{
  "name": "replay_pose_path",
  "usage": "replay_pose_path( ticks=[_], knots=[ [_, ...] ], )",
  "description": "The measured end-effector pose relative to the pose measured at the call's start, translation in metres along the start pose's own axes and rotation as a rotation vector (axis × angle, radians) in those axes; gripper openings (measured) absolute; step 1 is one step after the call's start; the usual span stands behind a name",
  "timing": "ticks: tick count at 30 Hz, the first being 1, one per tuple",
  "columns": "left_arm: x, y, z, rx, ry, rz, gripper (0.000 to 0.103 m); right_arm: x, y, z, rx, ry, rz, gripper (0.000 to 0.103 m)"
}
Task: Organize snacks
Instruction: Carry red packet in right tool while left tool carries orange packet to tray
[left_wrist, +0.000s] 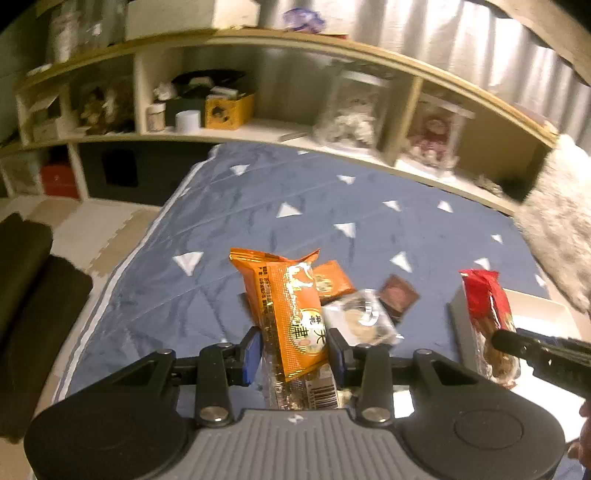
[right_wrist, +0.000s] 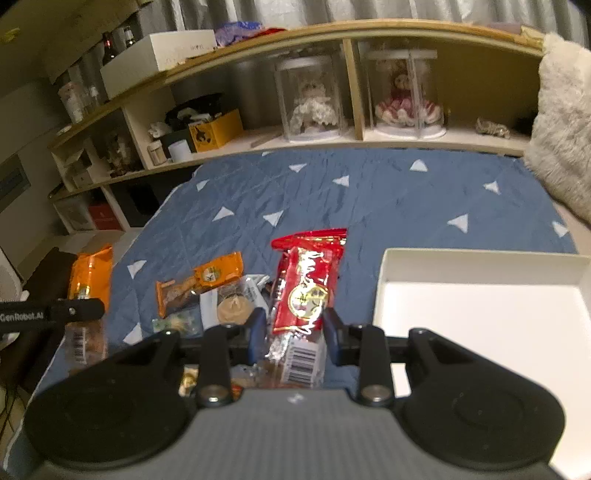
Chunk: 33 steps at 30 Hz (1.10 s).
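My left gripper (left_wrist: 294, 350) is shut on a long orange snack packet (left_wrist: 286, 314), held up above the blue bedspread (left_wrist: 258, 206); the same orange snack packet (right_wrist: 90, 277) shows at the left of the right wrist view. My right gripper (right_wrist: 294, 334) is shut on a red snack packet (right_wrist: 308, 284), also lifted; the red snack packet (left_wrist: 487, 314) appears at the right of the left wrist view, beside the white tray (left_wrist: 532, 314). On the bedspread lie a smaller orange packet (right_wrist: 201, 284), a clear-wrapped round pastry (right_wrist: 236, 306) and a brown square packet (left_wrist: 399, 295).
The white tray (right_wrist: 480, 269) sits on the bed at the right. A wooden shelf unit (right_wrist: 351, 140) runs along the far side with dolls in clear cases, a yellow box (right_wrist: 218, 131) and jars. A furry cushion (right_wrist: 561, 129) lies at the right. Dark cushions (left_wrist: 33, 295) are left of the bed.
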<state>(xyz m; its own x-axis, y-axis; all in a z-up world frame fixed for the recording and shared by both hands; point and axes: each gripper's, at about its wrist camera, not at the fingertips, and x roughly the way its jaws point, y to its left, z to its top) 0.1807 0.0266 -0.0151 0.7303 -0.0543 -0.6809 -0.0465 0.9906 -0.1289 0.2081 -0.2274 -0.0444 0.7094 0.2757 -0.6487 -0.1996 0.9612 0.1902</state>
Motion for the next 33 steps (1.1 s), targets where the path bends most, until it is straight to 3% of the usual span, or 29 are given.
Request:
replay_pose_path(
  ticks=[8,19,33],
  knots=[
    [-0.021,-0.049,-0.006,0.036,0.020,-0.103,0.040,-0.046,-0.022,0.000,0.000,-0.032,-0.030,0.039],
    [-0.039,-0.136,-0.015,0.093,0.021,-0.211,0.040,-0.109,-0.090,-0.015,0.048,-0.053,-0.108,0.039],
    [-0.013,-0.265,-0.042,0.174,0.106,-0.352,0.040,-0.161,-0.191,-0.046,0.127,-0.046,-0.223,0.039]
  ],
)
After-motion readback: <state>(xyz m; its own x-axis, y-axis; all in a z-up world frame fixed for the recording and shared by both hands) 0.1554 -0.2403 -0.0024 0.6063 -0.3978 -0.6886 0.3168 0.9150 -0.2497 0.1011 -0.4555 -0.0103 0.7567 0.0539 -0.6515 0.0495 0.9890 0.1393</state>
